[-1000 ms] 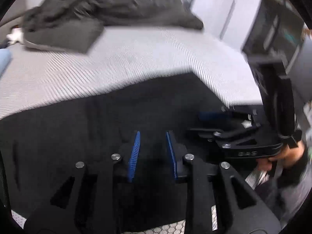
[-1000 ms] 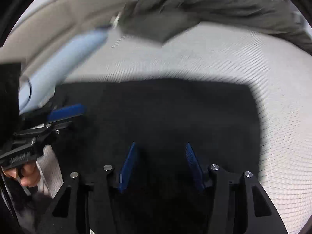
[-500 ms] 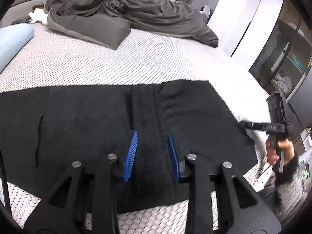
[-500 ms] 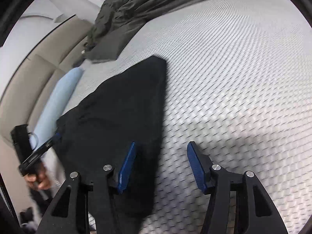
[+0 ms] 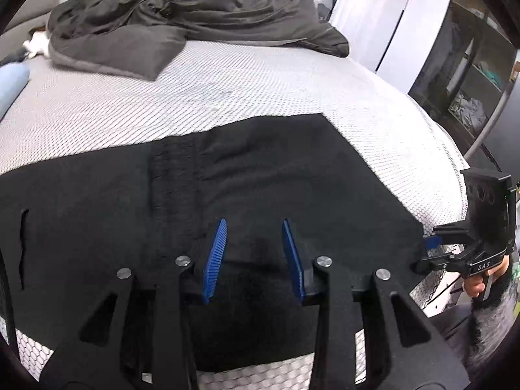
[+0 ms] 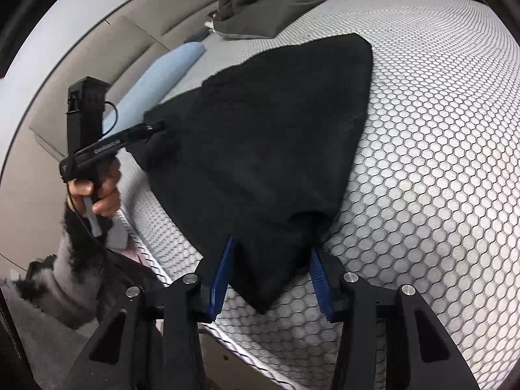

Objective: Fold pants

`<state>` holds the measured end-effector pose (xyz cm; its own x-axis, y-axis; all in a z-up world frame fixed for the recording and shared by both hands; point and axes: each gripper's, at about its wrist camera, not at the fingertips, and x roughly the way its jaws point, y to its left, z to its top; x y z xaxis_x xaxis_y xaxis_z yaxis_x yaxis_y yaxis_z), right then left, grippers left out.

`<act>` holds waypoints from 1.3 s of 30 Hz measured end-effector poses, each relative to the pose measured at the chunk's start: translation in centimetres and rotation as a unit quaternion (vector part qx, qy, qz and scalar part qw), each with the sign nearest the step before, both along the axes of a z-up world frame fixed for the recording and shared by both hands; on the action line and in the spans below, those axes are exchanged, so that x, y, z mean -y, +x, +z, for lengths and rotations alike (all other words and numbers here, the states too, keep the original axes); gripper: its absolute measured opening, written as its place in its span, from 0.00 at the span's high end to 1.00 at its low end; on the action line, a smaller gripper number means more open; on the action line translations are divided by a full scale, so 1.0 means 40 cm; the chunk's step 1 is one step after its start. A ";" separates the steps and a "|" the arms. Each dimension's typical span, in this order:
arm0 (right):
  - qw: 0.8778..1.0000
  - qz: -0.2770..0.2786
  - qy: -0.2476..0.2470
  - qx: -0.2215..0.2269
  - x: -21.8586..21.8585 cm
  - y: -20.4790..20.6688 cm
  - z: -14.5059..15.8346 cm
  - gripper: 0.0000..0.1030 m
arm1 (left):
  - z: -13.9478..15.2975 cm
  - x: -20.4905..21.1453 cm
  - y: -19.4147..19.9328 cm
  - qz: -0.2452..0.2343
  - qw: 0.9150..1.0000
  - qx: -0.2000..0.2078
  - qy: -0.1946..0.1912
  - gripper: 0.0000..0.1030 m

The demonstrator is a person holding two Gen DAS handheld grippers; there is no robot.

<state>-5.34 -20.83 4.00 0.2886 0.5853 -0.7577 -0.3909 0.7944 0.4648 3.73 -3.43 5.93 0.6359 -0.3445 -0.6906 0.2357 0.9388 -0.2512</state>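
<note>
A pair of black, soft-fabric pants (image 5: 201, 208) is seen spread flat across the near part of a bed whose mattress cover is pale grey with a honeycomb quilting (image 5: 227, 84). From the left wrist view a ribbed band running across the cloth and a slit pocket at the far left can be made out, so at least one lengthwise fold appears to have been made already, with one layer laid over another; this is judged, not certain. The left gripper (image 5: 253, 253) is held above the middle of the near edge, its blue-padded jaws partly apart and opening, with nothing clamped between them. The right gripper (image 6: 271, 269) is placed at the near right corner of the garment, its jaws closing with that corner lying between them; the pads are not seen pressing on the cloth yet. What remains, by this reading, is the taking up of that end and the crosswise folding into a compact stack. A crumpled dark grey duvet (image 5: 182, 16) is piled at the far side of the bed, well apart from the pants, and a light blue bolster pillow (image 6: 162, 74) lies along the headboard side.
</note>
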 end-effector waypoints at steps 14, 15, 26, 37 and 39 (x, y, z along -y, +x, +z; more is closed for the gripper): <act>0.999 0.021 0.027 -0.035 0.063 -0.055 -0.042 0.96 | -0.070 0.371 0.077 -0.080 0.995 -0.063 -0.008 0.57; 0.999 0.035 0.018 -0.030 0.064 -0.069 -0.039 0.95 | -0.069 0.372 0.083 -0.074 0.995 -0.064 -0.015 0.57; 0.993 -0.103 0.058 0.018 0.179 -0.034 0.032 0.63 | -0.070 0.491 -0.041 -0.135 0.989 -0.010 0.061 0.51; 0.972 -0.169 0.156 -0.050 0.204 0.155 -0.103 0.74 | -0.011 0.419 -0.171 -0.184 0.982 0.009 0.040 0.47; 0.977 -0.162 0.133 -0.046 0.194 0.182 -0.105 0.91 | 0.010 0.332 -0.153 -0.143 0.989 0.012 0.018 0.47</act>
<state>1.94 -28.58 -0.20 0.4287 0.6545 -0.6228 -0.0851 0.7155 0.6934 -2.37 -16.72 6.31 0.5324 -0.4881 -0.6916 0.4991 0.8409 -0.2093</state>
